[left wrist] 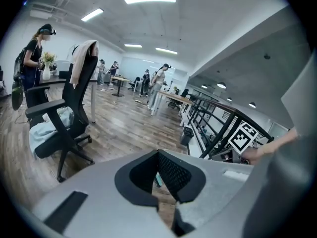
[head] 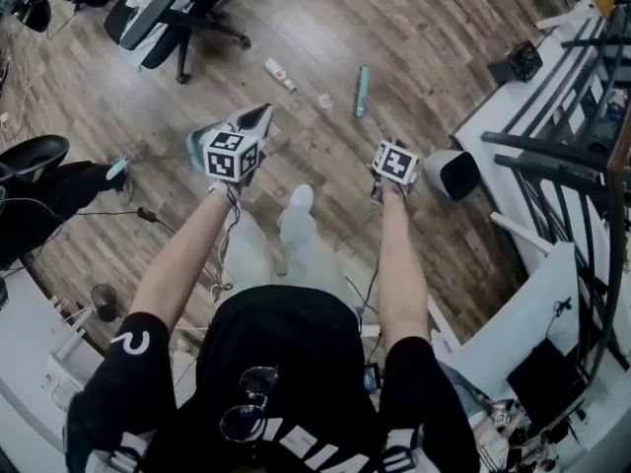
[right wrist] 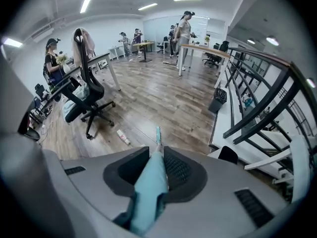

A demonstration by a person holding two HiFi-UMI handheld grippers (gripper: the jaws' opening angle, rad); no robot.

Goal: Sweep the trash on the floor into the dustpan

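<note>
1. Gripping the teal broom [right wrist: 148, 192] with the right gripper [right wrist: 157, 155], pressing both jaws tight against the handle.
2. Pointing that broom forward and down over the wooden floor [head: 414, 28], with the far teal end showing ahead of the right marker cube in the head view.
3. Pinching with the left gripper [left wrist: 157, 167] as well, keeping the jaws only a narrow slit apart, with a dark piece lodging at their base and floorboards showing through above it.
4. Carrying the dustpan [head: 251, 121] there, teal and white, sticking out just ahead of the left marker cube in the head view and tilting toward the trash.
5. Leaving the trash lying on the boards ahead of both grippers: a white oblong piece [head: 280, 74] to the left of the broom's far end, and a small pale scrap [head: 324, 100] sitting between that piece and the broom.
6. Standing with one pale shoe [head: 299, 200] showing between the two forearms.
7. Facing a black office chair [head: 182, 18] parked beyond the trash, toward the left.
</note>
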